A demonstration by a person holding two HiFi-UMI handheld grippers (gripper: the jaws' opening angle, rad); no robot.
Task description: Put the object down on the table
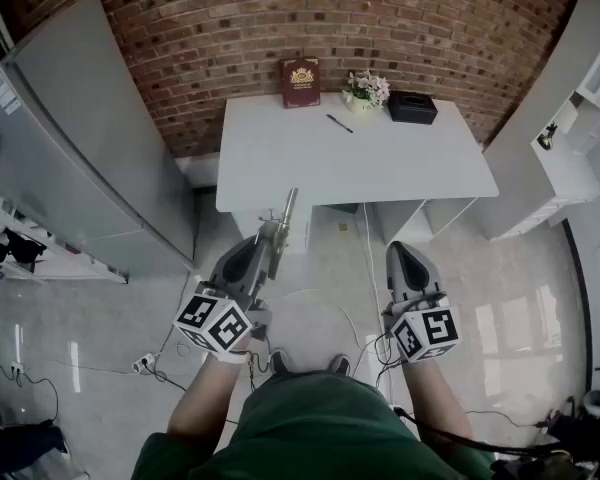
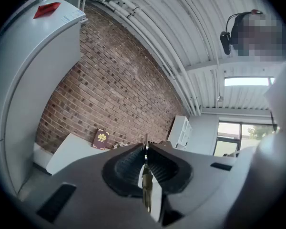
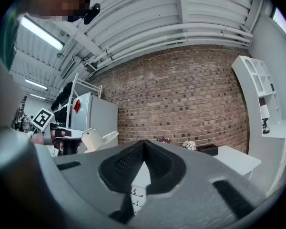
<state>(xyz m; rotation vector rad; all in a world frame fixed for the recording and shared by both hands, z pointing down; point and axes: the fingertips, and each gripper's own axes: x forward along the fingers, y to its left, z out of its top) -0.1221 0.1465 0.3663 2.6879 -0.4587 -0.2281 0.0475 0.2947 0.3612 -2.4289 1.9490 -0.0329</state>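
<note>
My left gripper (image 1: 269, 236) is shut on a thin, flat metal object (image 1: 286, 211) that sticks out forward past the jaws, over the floor and short of the table. In the left gripper view the object (image 2: 146, 187) shows edge-on, pinched between the dark pads of the left gripper (image 2: 145, 147). The white table (image 1: 280, 163) stands ahead against the brick wall. My right gripper (image 1: 398, 254) hangs beside the left one over the floor. Its jaws meet with nothing between them in the right gripper view (image 3: 144, 142).
On the table's far side are a dark red book (image 1: 300, 81), a small flower pot (image 1: 365, 90), a black box (image 1: 412, 106) and a pen (image 1: 340, 123). A grey cabinet (image 1: 80, 138) flanks the table's left, white shelves (image 1: 580, 98) its right. Cables (image 1: 145, 363) trail on the floor.
</note>
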